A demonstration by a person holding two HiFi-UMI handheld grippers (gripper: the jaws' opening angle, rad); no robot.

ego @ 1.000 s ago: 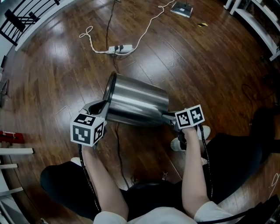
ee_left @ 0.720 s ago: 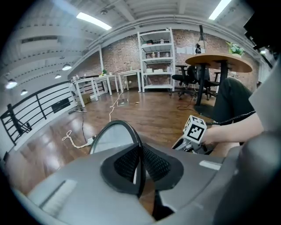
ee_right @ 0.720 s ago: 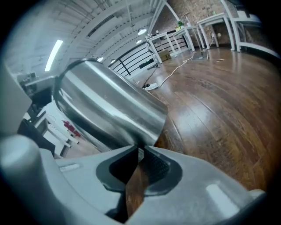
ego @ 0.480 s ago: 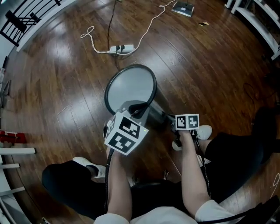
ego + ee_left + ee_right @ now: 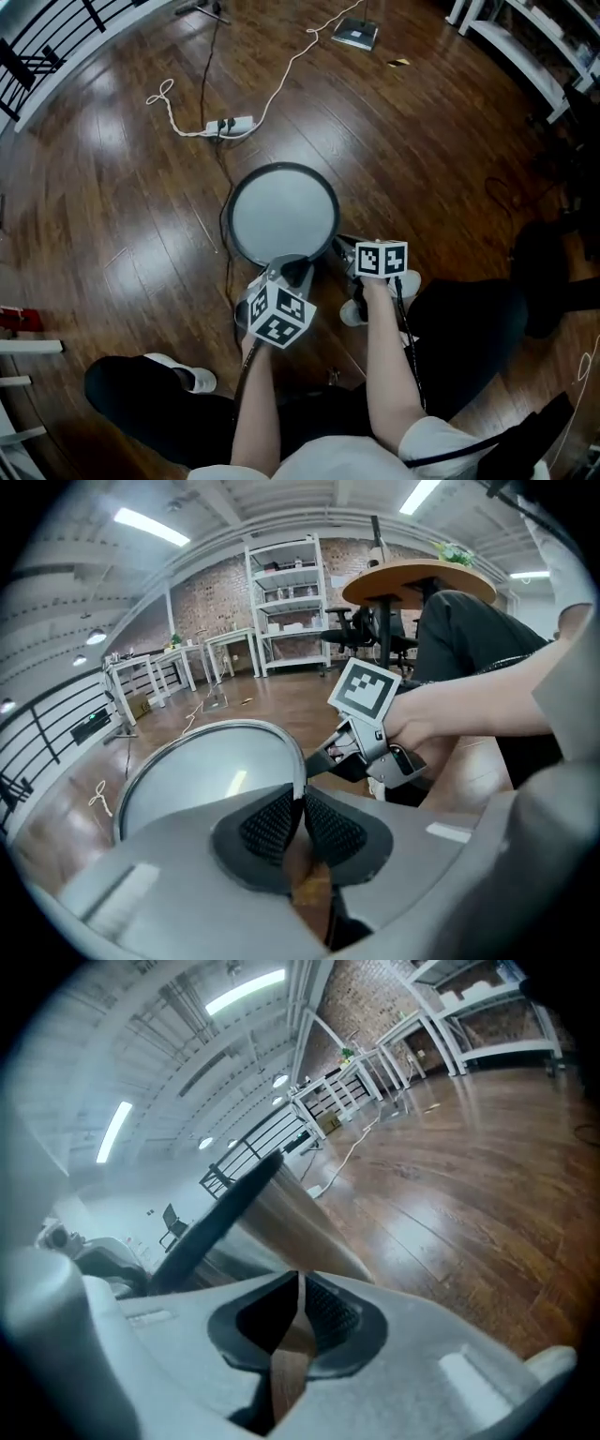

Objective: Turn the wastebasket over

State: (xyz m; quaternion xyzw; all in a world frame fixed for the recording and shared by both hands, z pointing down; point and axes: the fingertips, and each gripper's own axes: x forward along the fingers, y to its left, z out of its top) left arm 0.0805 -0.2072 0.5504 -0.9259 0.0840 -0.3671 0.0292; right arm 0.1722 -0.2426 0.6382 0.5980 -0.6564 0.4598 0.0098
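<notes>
The steel wastebasket (image 5: pixel 281 211) stands on the wood floor with its dark-rimmed round mouth facing up at me. My left gripper (image 5: pixel 292 267) is at the near edge of that rim, and in the left gripper view its jaws (image 5: pixel 302 803) are shut on the thin rim of the wastebasket (image 5: pixel 202 780). My right gripper (image 5: pixel 339 247) sits just right of the basket's rim, its fingers together with nothing between them. It also shows in the left gripper view (image 5: pixel 316 759). In the right gripper view, the right gripper (image 5: pixel 298 1312) has the wastebasket's wall (image 5: pixel 286 1218) just to its left.
A power strip (image 5: pixel 223 125) with a white cord lies farther out on the floor, and a black cable (image 5: pixel 221 220) runs past the basket's left side. A flat device (image 5: pixel 354 35) lies at the top. Railing (image 5: pixel 37 47) stands top left, white shelving (image 5: pixel 525 37) top right. My shoe (image 5: pixel 405 281) is beside the right gripper.
The wastebasket swung from lying on its side to standing with its round mouth up. My left gripper travelled right and toward me with the rim. The right gripper stayed by the basket's right side.
</notes>
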